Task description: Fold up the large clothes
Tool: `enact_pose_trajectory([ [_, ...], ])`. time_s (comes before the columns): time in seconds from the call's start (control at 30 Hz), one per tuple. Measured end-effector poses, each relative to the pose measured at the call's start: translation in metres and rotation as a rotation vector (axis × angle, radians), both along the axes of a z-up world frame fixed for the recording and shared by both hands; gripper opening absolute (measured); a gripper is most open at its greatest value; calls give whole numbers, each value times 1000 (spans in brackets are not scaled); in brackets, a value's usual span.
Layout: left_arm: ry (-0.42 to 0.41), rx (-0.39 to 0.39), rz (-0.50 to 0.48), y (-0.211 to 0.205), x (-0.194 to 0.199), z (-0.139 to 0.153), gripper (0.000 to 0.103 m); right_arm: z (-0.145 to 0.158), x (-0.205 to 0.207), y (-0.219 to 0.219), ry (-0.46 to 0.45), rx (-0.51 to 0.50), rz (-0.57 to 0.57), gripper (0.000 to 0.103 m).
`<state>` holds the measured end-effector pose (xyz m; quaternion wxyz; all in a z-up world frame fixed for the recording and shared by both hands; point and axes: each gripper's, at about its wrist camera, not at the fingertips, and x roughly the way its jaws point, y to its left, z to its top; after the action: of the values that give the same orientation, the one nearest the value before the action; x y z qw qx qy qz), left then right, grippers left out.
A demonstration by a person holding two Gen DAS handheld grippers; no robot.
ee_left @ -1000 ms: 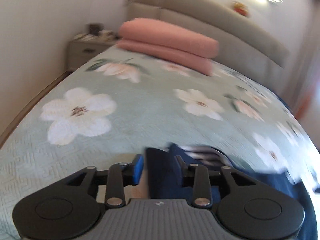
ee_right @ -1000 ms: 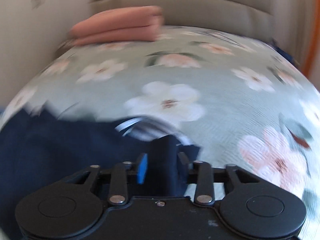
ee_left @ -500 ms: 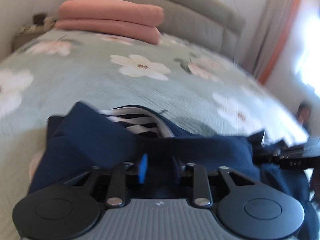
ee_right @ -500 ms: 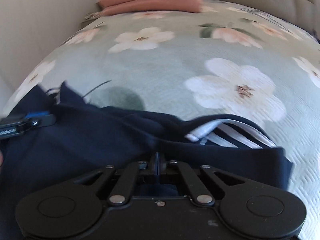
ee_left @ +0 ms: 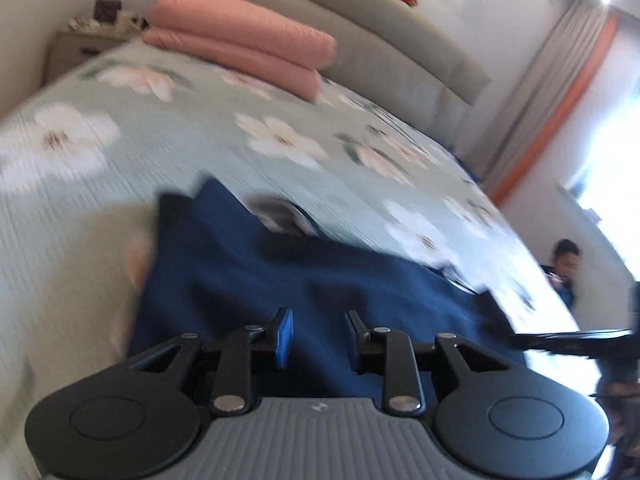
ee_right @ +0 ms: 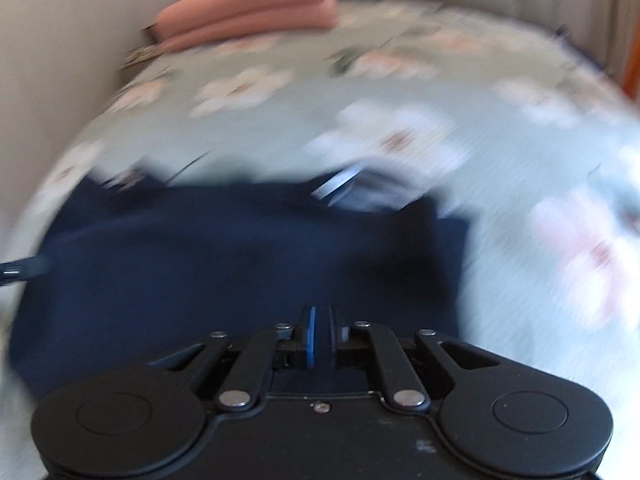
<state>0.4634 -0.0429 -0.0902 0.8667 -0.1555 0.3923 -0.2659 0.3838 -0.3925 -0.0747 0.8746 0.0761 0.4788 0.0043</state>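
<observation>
No words, numbers or brand names can be read in either view. The left gripper [ee_left: 318,338] has a tiny pale mark on its grey body, just behind the fingers, but it is too small and blurry to read.

One navy garment [ee_left: 320,288], apparently two pink folded quilts [ee_left: 244,36].

Beyond the navy garment [ee_left: 280,280], the flowered bedspread [ee_left: 200,140] lay bare up to the stacked pink quilts [ee_left: 248,36] at the headboard [ee_left: 360,12], leaving broad open room ahead. A wall [ee_right: 48,60] and nightstand [ee_left: 76,48] closed the left side. A seated person [ee_left: 564,268] and curtain [ee_left: 560,92] bounded the right.
</observation>
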Motion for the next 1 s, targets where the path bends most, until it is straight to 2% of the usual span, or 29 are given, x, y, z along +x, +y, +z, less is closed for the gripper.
enact_pose_trajectory([
  [0.07, 44, 29, -10, -7, -20, -10, 30, -17, -14, 15, 75, 2, 16, 6],
  [0.13, 95, 137, 19, -7, -37, -31, 32, -40, -33, 12, 150, -43, -20, 5],
  [0.17, 106, 168, 41, -1, -44, -40, 32, -49, -44, 6, 177, -58, -52, 0],
  [0.23, 148, 172, 108, 22, -54, -48, 9, -48, -66, -11, 171, -52, -118, 0],
  [0.3, 190, 151, 169, 46, -60, -44, 11, -43, -82, -22, 203, -111, -172, 0],
  [0.37, 213, 179, 222, 65, -70, -38, 14, -37, -90, -31, 217, -112, -188, 0],
  [0.43, 236, 152, 244, 82, -78, -31, 19, -21, -90, -35, 162, -124, -178, 1],
  [0.57, 221, 106, 261, 93, -91, -10, 36, 19, -66, -30, -30, -151, -133, 6],
  [0.67, 211, 75, 244, 88, -97, -2, 50, 41, -47, -25, -144, -147, -148, 10],
  [0.73, 221, 49, 232, 81, -102, -3, 66, 50, -38, -21, -191, -121, -154, 10],
  [0.87, 276, -54, 245, 76, -108, -17, 68, 53, -37, 17, -200, 6, -67, 11],
  [1.0, 344, -178, 313, 83, -113, -39, 67, 29, -49, 66, -116, 91, 32, 11],
])
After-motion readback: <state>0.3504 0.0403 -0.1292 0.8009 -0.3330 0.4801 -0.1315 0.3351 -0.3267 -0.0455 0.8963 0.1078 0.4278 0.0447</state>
